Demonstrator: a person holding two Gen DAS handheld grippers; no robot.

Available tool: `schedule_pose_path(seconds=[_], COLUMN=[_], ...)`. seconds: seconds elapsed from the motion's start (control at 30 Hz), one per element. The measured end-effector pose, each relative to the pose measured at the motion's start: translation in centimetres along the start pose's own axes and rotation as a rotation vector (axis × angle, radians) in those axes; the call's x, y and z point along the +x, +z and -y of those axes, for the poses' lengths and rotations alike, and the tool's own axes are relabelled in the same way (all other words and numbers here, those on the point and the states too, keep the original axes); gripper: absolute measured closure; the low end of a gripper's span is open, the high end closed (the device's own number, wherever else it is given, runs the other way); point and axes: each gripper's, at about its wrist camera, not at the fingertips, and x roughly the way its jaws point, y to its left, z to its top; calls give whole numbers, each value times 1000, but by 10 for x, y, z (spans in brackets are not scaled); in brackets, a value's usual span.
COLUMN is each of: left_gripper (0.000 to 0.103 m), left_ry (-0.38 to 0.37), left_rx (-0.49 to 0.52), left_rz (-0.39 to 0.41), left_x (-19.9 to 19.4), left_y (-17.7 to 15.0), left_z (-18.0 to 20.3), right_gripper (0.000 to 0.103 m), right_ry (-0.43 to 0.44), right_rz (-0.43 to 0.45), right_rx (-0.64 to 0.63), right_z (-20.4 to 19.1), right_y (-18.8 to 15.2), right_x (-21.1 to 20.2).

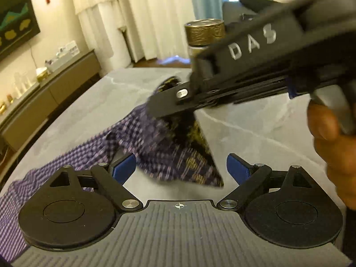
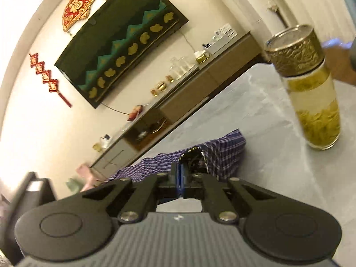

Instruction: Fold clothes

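A purple checked garment (image 1: 142,138) with a black-and-gold band lies across the grey marbled table (image 1: 95,104). One end of it is lifted off the surface. My right gripper (image 1: 162,109) comes in from the upper right and is shut on that raised end. In the right wrist view my right gripper (image 2: 188,175) has its blue pads together, pinching the dark band of the garment (image 2: 224,153). My left gripper (image 1: 181,170) is open. The hanging corner of the cloth shows between its blue pads (image 1: 123,169), and they do not press it.
A glass bottle (image 2: 311,102) with a gold lid and yellow-green leaves stands on the table (image 2: 255,115) to the right of the garment; its lid (image 1: 204,31) shows behind my right gripper. A long low sideboard (image 1: 55,89) runs along the wall. A person's hand (image 1: 329,142) grips the right handle.
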Motion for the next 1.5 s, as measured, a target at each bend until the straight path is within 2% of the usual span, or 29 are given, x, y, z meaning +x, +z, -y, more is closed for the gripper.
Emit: schedule_pose_path(seconds=[0.07,0.1,0.17,0.27,0.33,0.37,0.4,0.47,0.57,0.67,0.73,0.77,0.83,0.9,0.97,1.03,1.1,1.23,1.3,1.33,1.37,1.5], left_gripper=[18,33,103,103,103,103,103,103,103,103,103,103,103,103,103,103,103,103,103,103,103,103], left_ry=[44,55,46,29,62,74,83,133,278,484,627,662,660,653,638,603,568,528,514,507,500,514], left_rx=[13,8,-39,-127,-141,-167,-211,-306,-482,-680,-791,-837,-893,-906,-921,-941,-945,-910,-919,-919,-914,-876], left_rz=[11,8,-19,-33,-10,10,39,103,186,207,178,153,83,44,39,91,138,224,290,312,324,367], left_x=[14,21,33,35,20,8,-10,-53,-132,-205,-237,-248,-252,-244,-238,-237,-238,-254,-271,-280,-286,-316], left_y=[0,0,-2,-7,-6,-3,-1,-1,-20,-69,-115,-138,-177,-199,-216,-222,-224,-200,-190,-186,-184,-177], left_z=[7,7,2,-16,-34,-48,-68,-115,-202,-296,-348,-369,-398,-402,-403,-398,-395,-390,-391,-391,-392,-389], right_gripper=[102,102,98,79,76,63,54,54,47,35,31,29,26,26,27,35,46,47,61,94,102,102], right_ry=[16,21,18,7,63,92,120,144,92,27,-38,-74,-141,-209,-272,-325,-343,-359,-382,-393,-405,-410], right_rz=[-1,-1,16,61,125,157,189,203,90,-92,-241,-297,-377,-419,-429,-419,-402,-374,-369,-369,-369,-288], right_rx=[6,7,23,61,94,110,126,125,45,-85,-215,-280,-386,-453,-518,-577,-571,-497,-510,-530,-551,-706], right_z=[-1,-2,1,9,10,11,12,5,-21,-54,-80,-92,-111,-122,-132,-140,-143,-141,-140,-141,-142,-171], right_y=[5,6,7,7,7,7,8,1,-33,-86,-128,-148,-182,-206,-221,-231,-231,-226,-226,-227,-228,-233], right_x=[-10,-10,-12,-18,-31,-37,-43,-53,-56,-56,-57,-58,-62,-61,-58,-56,-58,-61,-59,-57,-56,-63])
